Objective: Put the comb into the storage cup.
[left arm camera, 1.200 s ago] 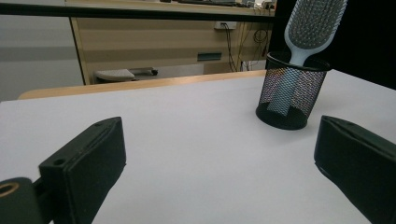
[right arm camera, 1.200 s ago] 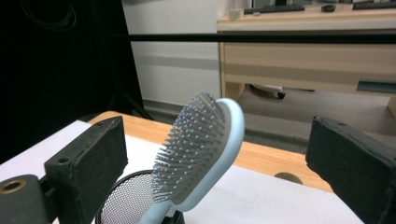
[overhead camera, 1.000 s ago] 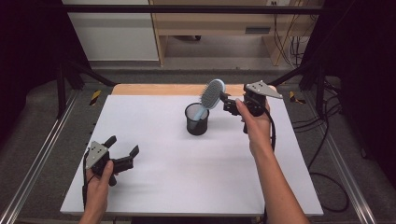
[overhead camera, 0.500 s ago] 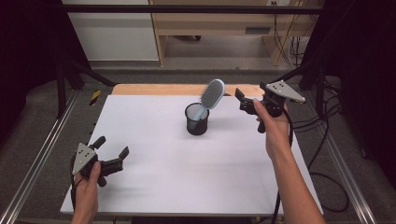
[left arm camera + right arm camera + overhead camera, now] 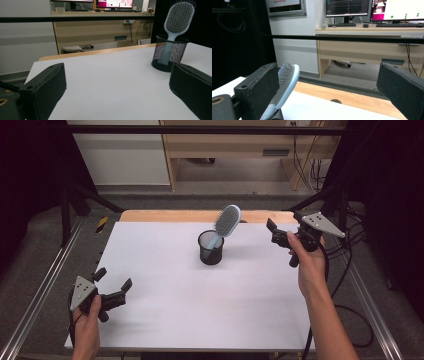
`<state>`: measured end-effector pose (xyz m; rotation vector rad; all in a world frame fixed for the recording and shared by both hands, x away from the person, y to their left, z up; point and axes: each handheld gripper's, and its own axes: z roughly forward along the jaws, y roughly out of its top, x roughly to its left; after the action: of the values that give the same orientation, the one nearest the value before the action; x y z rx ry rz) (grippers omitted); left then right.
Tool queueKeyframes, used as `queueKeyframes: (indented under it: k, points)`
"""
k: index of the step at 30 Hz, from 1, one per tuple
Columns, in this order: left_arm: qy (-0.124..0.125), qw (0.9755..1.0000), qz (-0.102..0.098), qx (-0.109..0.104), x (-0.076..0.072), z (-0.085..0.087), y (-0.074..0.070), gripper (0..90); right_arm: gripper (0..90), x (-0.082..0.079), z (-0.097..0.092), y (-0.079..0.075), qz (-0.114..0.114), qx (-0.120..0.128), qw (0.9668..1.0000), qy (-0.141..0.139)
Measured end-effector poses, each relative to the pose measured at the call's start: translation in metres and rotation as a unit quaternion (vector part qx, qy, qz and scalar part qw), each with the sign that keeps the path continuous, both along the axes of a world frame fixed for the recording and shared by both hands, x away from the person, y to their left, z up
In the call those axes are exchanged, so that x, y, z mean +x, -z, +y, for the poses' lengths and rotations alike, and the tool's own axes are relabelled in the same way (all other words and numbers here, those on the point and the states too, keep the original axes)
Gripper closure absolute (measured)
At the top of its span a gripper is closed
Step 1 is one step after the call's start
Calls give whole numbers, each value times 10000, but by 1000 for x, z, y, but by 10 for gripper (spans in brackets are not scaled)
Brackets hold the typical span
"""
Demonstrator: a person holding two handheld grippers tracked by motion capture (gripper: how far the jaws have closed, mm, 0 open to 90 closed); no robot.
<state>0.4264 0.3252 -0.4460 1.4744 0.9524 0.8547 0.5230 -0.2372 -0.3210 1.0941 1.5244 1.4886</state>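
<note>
A light-blue hairbrush [image 5: 226, 221] stands handle-down in a black mesh cup [image 5: 210, 250] near the middle of the white table [image 5: 210, 315], its head leaning right over the rim. My right gripper [image 5: 284, 223] hovers open to the right of the cup, well apart from the brush, with nothing between its jaws. In the right gripper view the hairbrush [image 5: 287, 82] shows beside the left jaw. My left gripper [image 5: 113, 279] is open and empty near the table's front left corner. In the left gripper view the cup [image 5: 169, 56] and the hairbrush [image 5: 178, 17] stand far off at the right.
A wooden strip [image 5: 165, 216] runs along the table's far edge. Metal rails [image 5: 40, 295] flank both sides, and cables [image 5: 345, 270] trail at the right. A wooden desk [image 5: 372, 47] with monitors stands beyond a black bar.
My right gripper has let go of the brush, leaving it in the cup, and has drawn away to the right. The left gripper has moved left toward the front corner.
</note>
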Motion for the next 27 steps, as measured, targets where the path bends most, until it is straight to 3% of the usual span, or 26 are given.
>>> queueKeyframes:
  k: [27]
  points:
    - [-9,10000,-42,56,0,2,1,18,20,-29,-29,19,87,-19,9999,118]
